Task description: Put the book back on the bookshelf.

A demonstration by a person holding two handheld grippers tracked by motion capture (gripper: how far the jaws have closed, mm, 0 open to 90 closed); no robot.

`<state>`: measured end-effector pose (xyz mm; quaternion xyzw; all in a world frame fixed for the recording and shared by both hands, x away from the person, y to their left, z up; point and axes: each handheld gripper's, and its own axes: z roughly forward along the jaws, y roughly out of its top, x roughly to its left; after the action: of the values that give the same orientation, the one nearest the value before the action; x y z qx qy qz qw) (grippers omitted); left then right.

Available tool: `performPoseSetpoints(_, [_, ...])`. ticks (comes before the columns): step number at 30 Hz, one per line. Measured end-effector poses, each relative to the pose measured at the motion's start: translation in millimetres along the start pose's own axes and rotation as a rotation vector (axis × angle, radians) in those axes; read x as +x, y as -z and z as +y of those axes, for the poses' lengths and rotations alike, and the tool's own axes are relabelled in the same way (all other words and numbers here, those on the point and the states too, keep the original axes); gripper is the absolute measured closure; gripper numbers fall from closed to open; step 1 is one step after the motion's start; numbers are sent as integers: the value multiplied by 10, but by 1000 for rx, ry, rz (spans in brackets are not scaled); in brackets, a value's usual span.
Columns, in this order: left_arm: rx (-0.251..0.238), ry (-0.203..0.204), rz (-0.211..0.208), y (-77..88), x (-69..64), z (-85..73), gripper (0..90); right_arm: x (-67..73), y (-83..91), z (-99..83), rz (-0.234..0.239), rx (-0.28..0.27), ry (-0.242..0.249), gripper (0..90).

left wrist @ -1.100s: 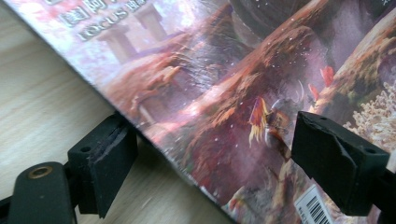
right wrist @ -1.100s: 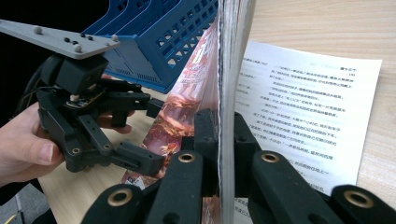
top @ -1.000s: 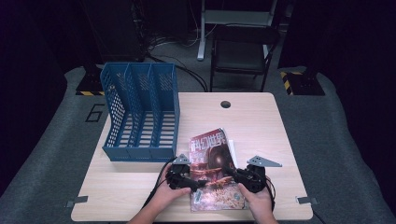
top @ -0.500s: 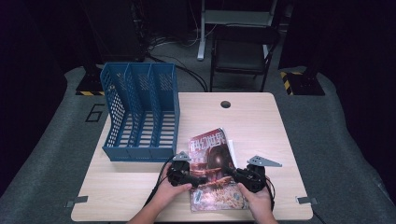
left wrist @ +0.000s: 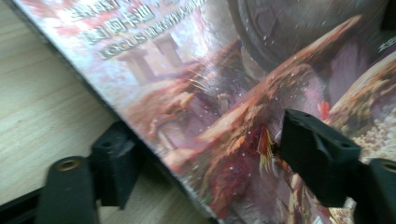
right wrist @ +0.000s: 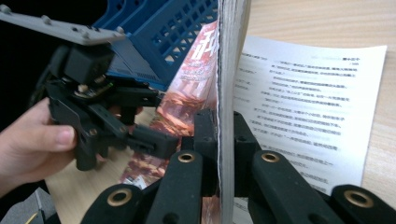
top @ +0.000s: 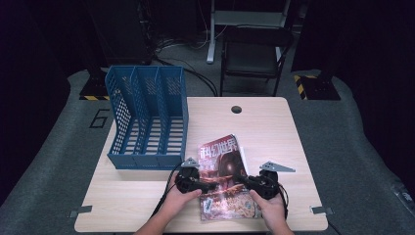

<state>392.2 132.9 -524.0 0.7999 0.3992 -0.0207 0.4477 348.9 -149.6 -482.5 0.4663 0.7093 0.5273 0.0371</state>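
Worktop (top: 147, 196) of pale wood carries everything: a blue file rack (top: 147, 120) with three upright slots stands at its left rear, and a magazine (top: 220, 169) with a red illustrated cover lies just in front and to the right of the rack, near the person's edge.

Judging by the layout, the job is to lift the magazine and stand it in one of the rack's slots. That is barely under way: the magazine has not left the worktop area in front of the person, the slots look bare, and only the pick-up is in hand.

Of that pick-up, half looks done. The right tool (right wrist: 218, 154) is clamped on the magazine's right-hand edge, its jaws pressed together on the stack of pages, which rises between them in the right gripper view; a loose printed page (right wrist: 308, 116) lies flat on the wood beyond. The left tool (left wrist: 205, 154) straddles the magazine's opposite edge, one jaw on the wood beside it and the other over the cover. Its jaws have just been closing with the magazine between them, but they stand apart and are not yet pinching it.

Left to do: finish the left grip, raise the magazine, turn it upright, carry it to the rack and slide it in.
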Motion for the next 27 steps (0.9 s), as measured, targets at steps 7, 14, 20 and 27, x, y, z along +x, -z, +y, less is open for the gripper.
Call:
performPoseSetpoints(7, [-2, 62, 10, 24, 29, 36, 400, -27, -44, 2, -18, 32, -4, 854])
performPoseSetpoints(14, [-33, 41, 43, 86, -37, 97, 528, -46, -32, 3, -21, 36, -16, 853])
performPoseSetpoints(20, [-32, -17, 78, 149, -148, 174, 619, -79, -4, 17, -15, 44, -34, 851])
performPoseSetpoints(27, [-7, -26, 73, 196, -156, 210, 642, -82, 14, 28, -8, 50, -47, 848])
